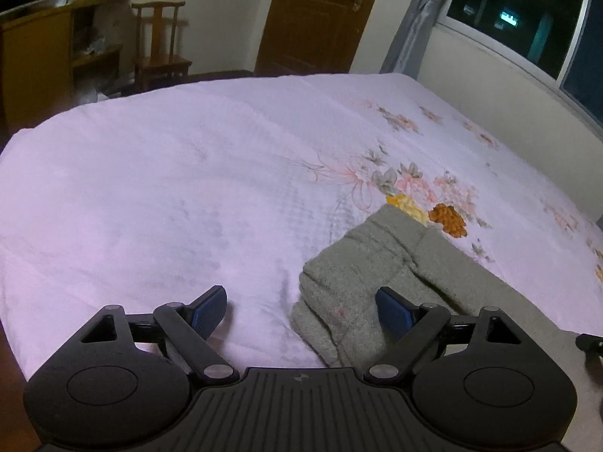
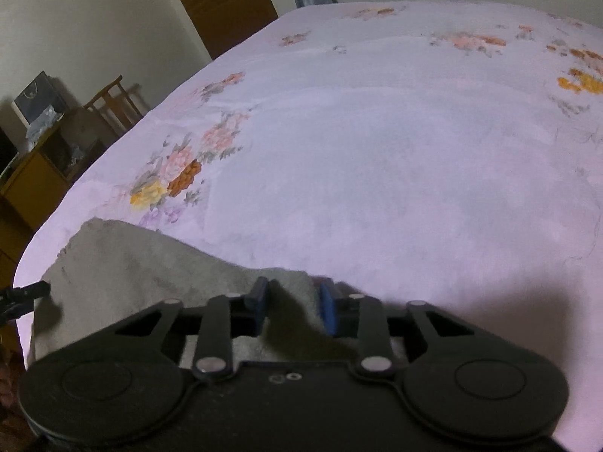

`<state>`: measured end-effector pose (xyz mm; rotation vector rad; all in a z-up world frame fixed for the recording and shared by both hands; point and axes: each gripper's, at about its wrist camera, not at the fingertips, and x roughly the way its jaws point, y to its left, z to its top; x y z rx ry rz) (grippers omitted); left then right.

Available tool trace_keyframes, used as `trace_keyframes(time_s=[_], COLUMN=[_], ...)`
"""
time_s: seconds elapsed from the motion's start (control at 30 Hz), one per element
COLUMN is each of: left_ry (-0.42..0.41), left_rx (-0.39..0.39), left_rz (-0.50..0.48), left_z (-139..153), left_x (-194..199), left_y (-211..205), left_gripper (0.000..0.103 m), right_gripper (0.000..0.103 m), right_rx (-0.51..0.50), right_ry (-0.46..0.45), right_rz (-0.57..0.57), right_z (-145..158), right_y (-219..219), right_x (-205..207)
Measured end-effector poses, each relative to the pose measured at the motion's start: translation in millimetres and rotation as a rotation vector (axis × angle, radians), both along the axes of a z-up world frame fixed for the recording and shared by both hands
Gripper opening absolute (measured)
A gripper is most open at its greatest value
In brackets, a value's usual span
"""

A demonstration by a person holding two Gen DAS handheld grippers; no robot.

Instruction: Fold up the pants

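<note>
Lying near the near edge of the bed [image 1: 169, 188], the grey pants [image 1: 361, 263] are partly folded: in the left wrist view the fabric is stacking in layers at its left end, with a rounded fold edge facing left. The rest of the garment is running off to the right, toward the near right corner of the bedspread.

The left gripper [image 1: 301, 310] is hovering with its jaws wide apart. One blue pad [image 1: 209, 310] is sitting over bare bedspread and the other is sitting over the folded end of the pants; neither is gripping cloth.

The right gripper [image 2: 292, 307] is standing over the other end of the pants [image 2: 132, 263]. Its jaws are partly apart, with grey fabric and deep shadow lying between the fingers [image 2: 327, 307]. Whether the fingers are pinching cloth cannot be told from this blurred view.

Judged from the layering, the fold is partway complete and the hands are positioning for a further fold. The next move is calling for both grippers to be closing on matching edges of the garment, then lifting and carrying one end over the other while keeping the layers aligned.

Beyond the bed, a wooden chair [image 1: 160, 43], a door [image 1: 320, 15] and a curtained window [image 1: 520, 11] are standing against the far walls.
</note>
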<state>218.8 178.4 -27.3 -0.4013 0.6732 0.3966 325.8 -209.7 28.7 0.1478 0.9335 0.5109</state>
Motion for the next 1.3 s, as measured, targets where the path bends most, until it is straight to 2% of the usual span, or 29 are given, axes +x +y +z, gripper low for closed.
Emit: trace_keyframes(time_s=[0.07,0.13,0.17,0.23,0.27,0.3,0.37,0.43,0.5,0.57,0.63,0.7,0.77,0.8,0.87,0.93,0.97,1.0,1.07,1.1,1.13,1.17,1.2,1.27,1.3], left_ry=[0.0,0.005,0.0,-0.02,-0.04,-0.05,-0.034,0.018,0.018,-0.002,-0.04,-0.023,0.034,0.048,0.061,0.035,0.027,0.016,-0.022,-0.028,-0.037,-0.055,-0.076,-0.082,-0.083], left_rx=[-0.01,-0.029,-0.052,-0.062,-0.046,-0.032,-0.055,-0.067,-0.073,-0.009,0.054,0.066,0.084,0.114,0.099,0.073,0.098,0.121,0.136,0.136,0.132,0.135,0.153,0.19,0.183], left_rz=[-0.016,-0.052,-0.079,-0.08,-0.077,-0.074,-0.07,-0.084,-0.09,-0.074,-0.079,-0.108,-0.121,-0.131,-0.134,-0.117,-0.111,-0.114,-0.154,-0.175,-0.207,-0.237,-0.267,-0.319,-0.353], left_z=[-2.1,-5.3,-5.4,3.1,9.0,12.6,7.6,-7.0,-9.2,5.6,20.6,19.1,6.9,-0.3,-6.2,6.8,17.0,25.4,38.3,41.3,43.2,44.1,43.4,38.2,34.5], left_x=[5.0,16.4,22.1,25.3,23.7,23.7,25.0,28.9,27.3,21.0,13.7,16.1,25.0,27.5,29.2,22.0,16.6,11.6,-1.5,-5.8,-9.7,-14.9,-20.4,-26.2,-29.3], left_y=[-2.6,-3.5,-2.2,-1.1,-0.8,-0.3,5.1,10.9,15.3,13.4,8.6,2.3,-4.9,-7.0,-3.1,4.3,4.4,2.2,-7.6,-13.8,-22.9,-35.0,-50.1,-80.5,-95.0], left_gripper=[0.086,0.083,0.049,0.043,0.026,0.026,0.026,0.026,0.027,0.027,0.027,0.027,0.027,0.028,0.034,0.034,0.034,0.034,0.034,0.047,0.06,0.086,0.095,0.095,0.095], right_gripper=[0.005,0.003,0.0,0.0,0.0,0.0,0.0,0.0,0.0,0.0,0.0,0.0,0.0,0.0,0.0,0.0,0.0,0.013,0.029,0.037,0.043,0.062,0.076,0.081,0.082], right_rx=[-0.004,-0.01,-0.025,-0.039,-0.048,-0.06,-0.084,-0.138,-0.15,-0.149,-0.146,-0.083,-0.041,-0.075,-0.193,-0.101,-0.129,-0.161,-0.053,0.001,0.01,0.007,0.014,0.018,0.02], right_ry=[-0.001,0.0,-0.011,-0.049,-0.08,-0.113,-0.143,-0.103,-0.076,-0.101,-0.185,-0.21,-0.167,-0.154,-0.094,-0.061,-0.086,-0.136,-0.187,-0.205,-0.232,-0.262,-0.281,-0.313,-0.31], right_rz=[0.007,0.017,0.02,0.008,0.003,0.001,-0.004,-0.006,-0.012,-0.056,-0.122,-0.094,-0.004,0.044,0.07,-0.017,-0.077,-0.129,-0.187,-0.206,-0.233,-0.278,-0.312,-0.425,-0.51], right_z=[0.1,-0.4,0.0,5.0,9.2,13.1,13.0,-3.3,-16.4,-8.3,12.7,26.9,24.6,17.3,-12.0,-11.2,-2.7,9.9,33.0,44.2,52.9,60.7,65.1,69.9,69.3], right_y=[0.8,2.9,4.3,5.3,5.8,6.7,8.9,12.8,14.0,11.3,6.8,10.3,28.3,39.4,52.4,34.9,30.0,23.5,-7.6,-27.2,-43.8,-65.4,-85.1,-135.1,-165.4], right_x=[0.2,-0.1,-0.8,-2.9,-4.8,-7.2,-9.5,-5.1,-3.0,-6.0,-16.6,-26.6,-36.4,-41.1,-40.5,-38.2,-43.1,-53.2,-77.4,-93.9,-111.7,-135.1,-154.3,-196.0,-221.1])
